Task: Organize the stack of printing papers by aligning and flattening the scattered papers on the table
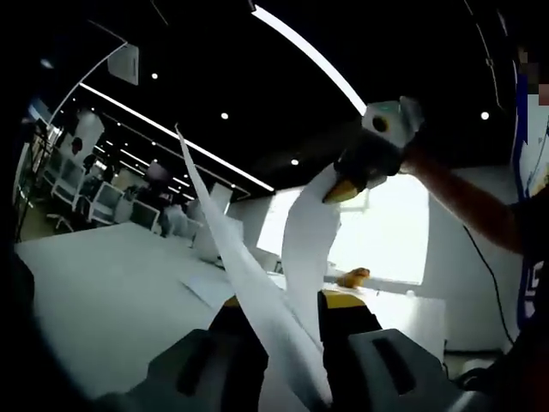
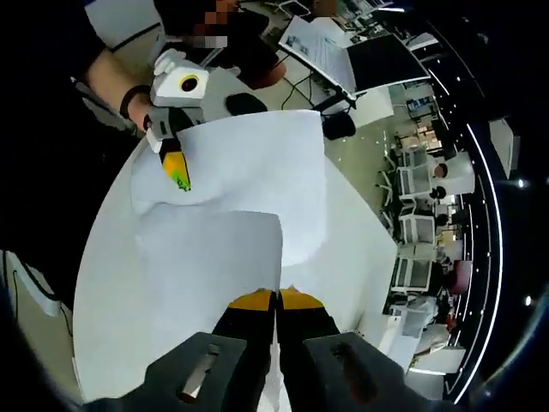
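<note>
- In the left gripper view, the left hand-held gripper (image 1: 279,302) rises from the bottom edge with its yellow-tipped jaws closed on the near edge of a sheet of paper (image 1: 257,296), which runs up and away between them and curls overhead.
- Just beyond those jaws a second strip of the paper (image 1: 307,240) bends up to the right hand-held gripper (image 1: 343,190), which comes in from the upper right and pinches the sheet at its yellow tip.
- Past the left hand-held gripper, more sheets lie flat on the white counter (image 1: 103,292), ahead and slightly to the right.
- In the right gripper view, the right hand-held gripper (image 2: 276,300) has its jaws pressed together on the near edge of the papers (image 2: 249,197), which spread wide in front of it.
- At the far left corner of that sheet the left hand-held gripper (image 2: 176,172) grips the paper, with a person's hand (image 2: 167,62) behind it.
- Far beyond, rows of office chairs (image 2: 416,219) stand to the right.
</note>
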Tool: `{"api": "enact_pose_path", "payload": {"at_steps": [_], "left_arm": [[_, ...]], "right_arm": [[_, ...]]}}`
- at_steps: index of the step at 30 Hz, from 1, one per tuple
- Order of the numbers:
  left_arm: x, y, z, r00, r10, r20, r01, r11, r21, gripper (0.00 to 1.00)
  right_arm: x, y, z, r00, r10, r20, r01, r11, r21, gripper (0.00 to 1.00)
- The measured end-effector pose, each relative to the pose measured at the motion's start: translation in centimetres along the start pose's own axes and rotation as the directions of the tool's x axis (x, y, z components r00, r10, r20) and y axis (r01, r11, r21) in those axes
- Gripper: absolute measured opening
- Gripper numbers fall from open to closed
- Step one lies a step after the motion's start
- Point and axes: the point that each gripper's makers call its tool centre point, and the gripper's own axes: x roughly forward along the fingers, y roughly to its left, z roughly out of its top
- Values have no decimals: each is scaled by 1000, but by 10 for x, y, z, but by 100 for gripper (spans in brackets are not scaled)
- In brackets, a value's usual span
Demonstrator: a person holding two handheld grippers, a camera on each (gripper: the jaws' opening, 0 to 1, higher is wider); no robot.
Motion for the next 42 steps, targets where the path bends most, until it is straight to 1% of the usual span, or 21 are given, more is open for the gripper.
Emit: {"api": "enact_pose_path", "payload": {"at_steps": [4,6,9,10,15,20,21,23,25,28,31,34,36,38,40,41,42], "left_arm": [[1,0,-1,1000,-2,-6,2,1000,2,27],[1,0,-1,1000,-3,-6,3,1000,1,27],[0,1,-1,1000,-2,-4,2,1000,-1,27],[0,1,-1,1000,-2,-5,2,1000,1,27],[1,0,-2,1000,-2,-10,2,1000,4,27],[0,0,-2,1000,-4,-6,4,1000,-1,27],[0,0,-2,1000,-4,-7,4,1000,-1,27],[0,-1,-2,1000,-4,-6,4,1000,-1,27],[0,-1,-2,1000,-5,-5,5,1000,-2,27],[0,-1,-3,1000,-5,-3,5,1000,-1,27],[0,-2,-3,1000,-6,-3,6,1000,0,27],[0,-2,-3,1000,-7,-2,7,1000,-1,27],[0,-2,-3,1000,-8,-1,8,1000,-2,27],[0,-3,-3,1000,-9,0,9,1000,-2,27],[0,-3,-3,1000,-10,0,10,1000,-3,27],[0,-3,-3,1000,-10,0,10,1000,-2,27],[0,-3,-3,1000,-10,1,10,1000,-3,27]], "right_arm": [[4,-1,13,1000,10,30,-10,1000,9,0],[4,-3,21,998,13,57,-15,999,36,0],[4,-5,34,993,35,114,-44,995,84,0],[5,-6,37,992,40,123,-52,994,94,0],[15,-7,46,991,57,117,-69,992,102,0],[21,0,62,985,90,147,-106,989,102,0],[22,3,67,982,107,154,-126,985,119,0],[23,3,70,982,115,148,-137,979,152,0],[25,2,73,983,113,145,-137,977,162,0],[28,-4,76,985,98,145,-125,973,192,0],[30,-10,76,987,83,136,-110,973,204,0],[30,-12,77,986,99,131,-128,962,239,0],[30,-13,79,986,103,134,-134,960,245,0],[29,-14,85,981,116,154,-155,950,270,0],[29,-17,88,982,118,144,-155,946,285,0],[30,-20,86,987,106,118,-135,951,278,0],[31,-21,87,988,103,113,-131,953,273,0]]}}
